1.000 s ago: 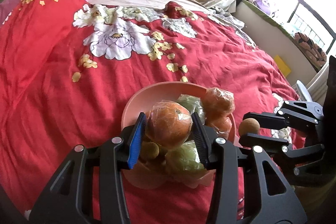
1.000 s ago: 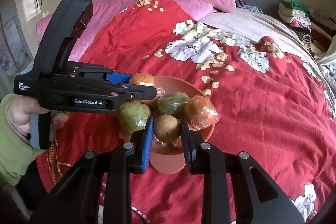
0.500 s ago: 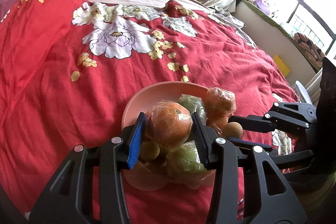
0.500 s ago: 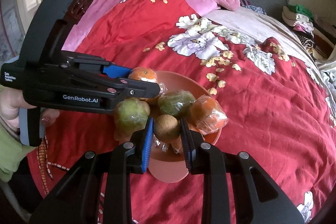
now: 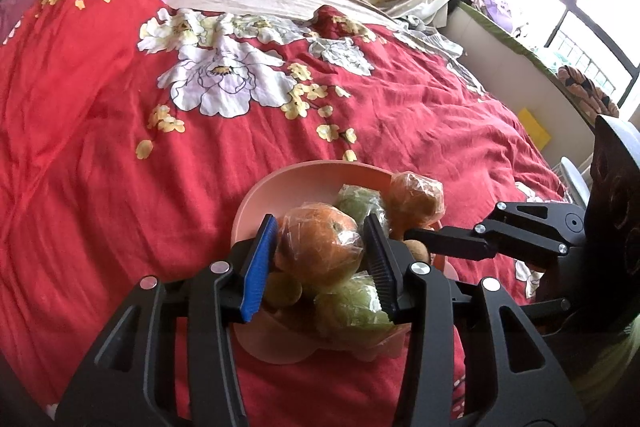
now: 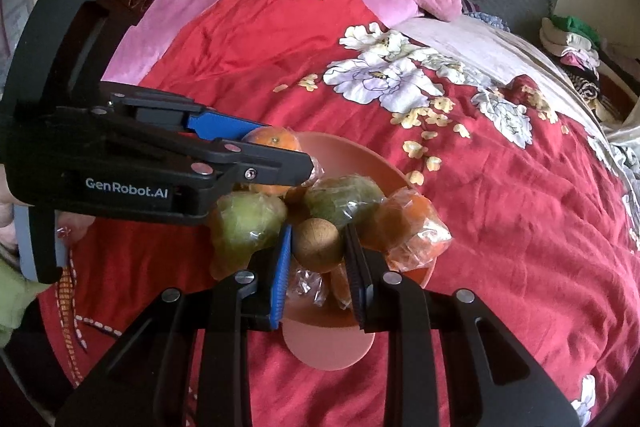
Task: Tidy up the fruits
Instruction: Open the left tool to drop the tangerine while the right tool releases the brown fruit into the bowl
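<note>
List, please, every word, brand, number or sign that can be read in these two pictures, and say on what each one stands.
"GenRobot.AI": white letters on the black side of the left gripper, seen in the right wrist view.
Nothing else can be read: the plastic-wrapped fruits in the pink bowl, the red floral bedspread and the right gripper show no lettering, and the pictures above the headboard are too blurred to tell.
</note>
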`<state>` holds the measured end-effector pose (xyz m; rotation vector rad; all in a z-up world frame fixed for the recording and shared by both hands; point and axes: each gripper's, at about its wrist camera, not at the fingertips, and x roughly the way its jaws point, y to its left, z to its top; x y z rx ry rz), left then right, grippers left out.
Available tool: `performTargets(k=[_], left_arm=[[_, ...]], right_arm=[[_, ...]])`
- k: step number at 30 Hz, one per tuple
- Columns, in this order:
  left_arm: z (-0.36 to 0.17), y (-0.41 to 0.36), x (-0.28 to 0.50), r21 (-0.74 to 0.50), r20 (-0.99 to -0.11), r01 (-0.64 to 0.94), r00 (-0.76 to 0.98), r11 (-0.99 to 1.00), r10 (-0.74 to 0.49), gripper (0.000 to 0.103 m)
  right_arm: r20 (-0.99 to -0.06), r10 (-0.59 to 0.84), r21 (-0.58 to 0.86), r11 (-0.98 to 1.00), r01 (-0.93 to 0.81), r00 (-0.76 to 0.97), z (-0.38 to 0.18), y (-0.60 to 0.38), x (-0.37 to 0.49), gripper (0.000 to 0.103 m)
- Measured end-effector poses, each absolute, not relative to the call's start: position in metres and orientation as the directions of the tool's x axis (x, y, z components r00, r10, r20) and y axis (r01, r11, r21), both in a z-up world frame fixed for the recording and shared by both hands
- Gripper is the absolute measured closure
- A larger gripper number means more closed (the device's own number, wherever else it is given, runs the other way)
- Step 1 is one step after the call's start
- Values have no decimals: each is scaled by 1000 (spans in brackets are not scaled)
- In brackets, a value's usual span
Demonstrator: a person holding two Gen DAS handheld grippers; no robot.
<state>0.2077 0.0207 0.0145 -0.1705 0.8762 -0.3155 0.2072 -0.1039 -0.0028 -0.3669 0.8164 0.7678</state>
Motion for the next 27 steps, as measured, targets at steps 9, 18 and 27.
performTargets(k=[9,18,27], left_arm=[[15,20,207,-273,-725,205,598,940,-341,67],[15,21,207,-272,-725,204,599,941,-339,67],[23,20,205,-267,-717,209,609,941,-338,63]], right_arm=[[-756,477,-3,683,-731,448,-2,-110,203,68],[-751,489,27,694,-720,444,-1,-119,194,59],[-743,498,45,704,-709,447,3,-127,183,45]])
